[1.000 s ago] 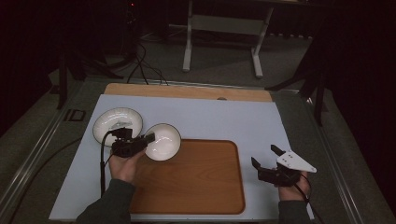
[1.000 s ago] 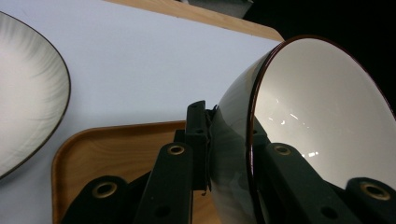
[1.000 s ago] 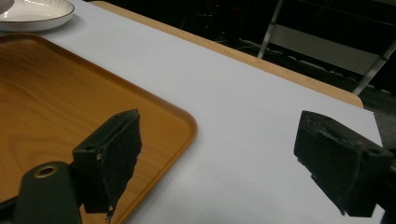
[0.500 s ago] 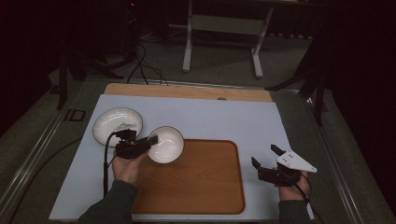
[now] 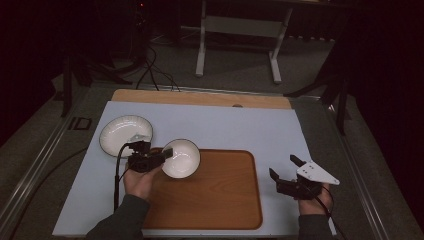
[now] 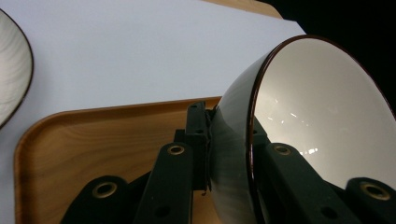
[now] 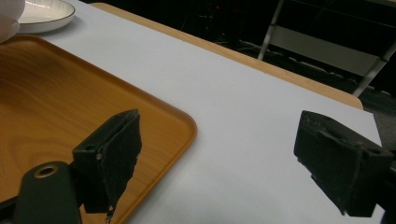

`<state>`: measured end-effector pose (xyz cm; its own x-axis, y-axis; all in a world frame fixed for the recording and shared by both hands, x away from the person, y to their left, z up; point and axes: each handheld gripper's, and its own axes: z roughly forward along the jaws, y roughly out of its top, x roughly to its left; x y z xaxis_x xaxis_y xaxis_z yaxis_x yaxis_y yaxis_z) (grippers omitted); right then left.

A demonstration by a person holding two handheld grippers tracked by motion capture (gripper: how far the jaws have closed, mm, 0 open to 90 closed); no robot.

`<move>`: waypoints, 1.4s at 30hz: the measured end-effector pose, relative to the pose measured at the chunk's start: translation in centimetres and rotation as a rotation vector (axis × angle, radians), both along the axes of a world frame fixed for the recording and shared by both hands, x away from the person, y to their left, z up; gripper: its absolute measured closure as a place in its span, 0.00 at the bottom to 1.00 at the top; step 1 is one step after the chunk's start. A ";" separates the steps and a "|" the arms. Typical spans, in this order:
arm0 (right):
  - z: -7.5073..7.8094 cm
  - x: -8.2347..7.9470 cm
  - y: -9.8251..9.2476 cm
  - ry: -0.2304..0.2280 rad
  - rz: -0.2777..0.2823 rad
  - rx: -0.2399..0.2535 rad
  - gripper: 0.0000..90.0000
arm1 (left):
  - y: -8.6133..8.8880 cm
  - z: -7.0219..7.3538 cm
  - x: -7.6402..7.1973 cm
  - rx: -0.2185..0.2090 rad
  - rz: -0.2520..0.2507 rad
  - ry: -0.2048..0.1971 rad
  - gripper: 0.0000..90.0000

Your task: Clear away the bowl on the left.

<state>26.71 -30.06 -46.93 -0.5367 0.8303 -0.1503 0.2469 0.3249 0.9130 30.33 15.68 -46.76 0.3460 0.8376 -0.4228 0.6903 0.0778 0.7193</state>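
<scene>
A white bowl (image 5: 181, 158) with a dark rim hangs over the upper left corner of the wooden tray (image 5: 215, 200). My left gripper (image 5: 159, 159) is shut on the bowl's rim, one jaw inside and one outside, as the left gripper view shows on the bowl (image 6: 299, 121). The tray's corner (image 6: 84, 140) lies just below it. My right gripper (image 5: 285, 169) stands open to the right of the tray, above the white mat, with nothing between its fingers (image 7: 112, 158). The tray's right corner (image 7: 154, 116) sits beside its left finger.
A white plate (image 5: 125, 135) with a dark rim rests on the white mat (image 5: 240, 125) at the left, also seen as the plate (image 7: 44, 11) far off. A wooden strip (image 5: 200, 97) borders the mat's far edge. A metal stand (image 5: 240, 30) is on the floor behind.
My left gripper has carried the bowl to the right and toward me, away from the plate and over the tray's corner. The right gripper has stayed in place.
</scene>
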 end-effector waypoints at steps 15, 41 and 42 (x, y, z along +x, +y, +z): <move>0.0 0.0 -0.1 0.001 0.000 0.003 0.16 | -1.0 -1.3 -0.2 0.023 -0.029 0.041 0.89; 0.0 0.0 0.0 0.000 0.003 0.003 0.16 | -3.1 -3.6 -0.7 0.072 -0.080 0.123 0.89; 0.0 0.0 0.0 0.001 0.002 0.003 0.16 | -3.2 -3.7 -0.7 0.076 -0.085 0.128 0.89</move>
